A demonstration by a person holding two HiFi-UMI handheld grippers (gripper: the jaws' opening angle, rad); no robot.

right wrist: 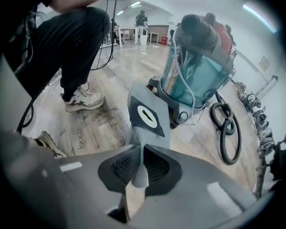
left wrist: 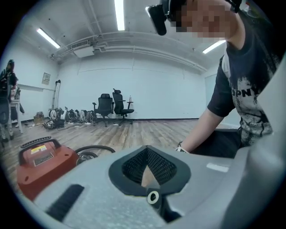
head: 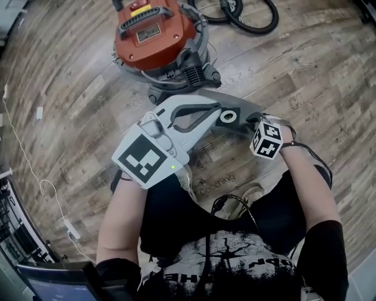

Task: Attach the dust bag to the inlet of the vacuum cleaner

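The vacuum cleaner [head: 154, 29] stands on the wooden floor ahead of me, with a red top and a see-through tank [right wrist: 199, 74]. My right gripper [right wrist: 139, 172] is shut on one edge of the grey dust bag [right wrist: 149, 134], which hangs above the floor. The bag's black collar with its white ring [right wrist: 146, 115] faces the right gripper view. In the head view the bag [head: 230, 116] hangs just in front of the vacuum's base, between both grippers. My left gripper [head: 216, 109] is shut with nothing between its jaws, its tip close beside the bag. The vacuum's red lid [left wrist: 41, 163] lies low at the left of the left gripper view.
A black hose [head: 249, 16] lies coiled behind the vacuum. A thin white cable [head: 32, 167] runs along the floor at the left, and a laptop [head: 56, 286] sits at the bottom left. My shoe [right wrist: 82, 99] rests near the bag. Office chairs [left wrist: 111, 105] stand far off.
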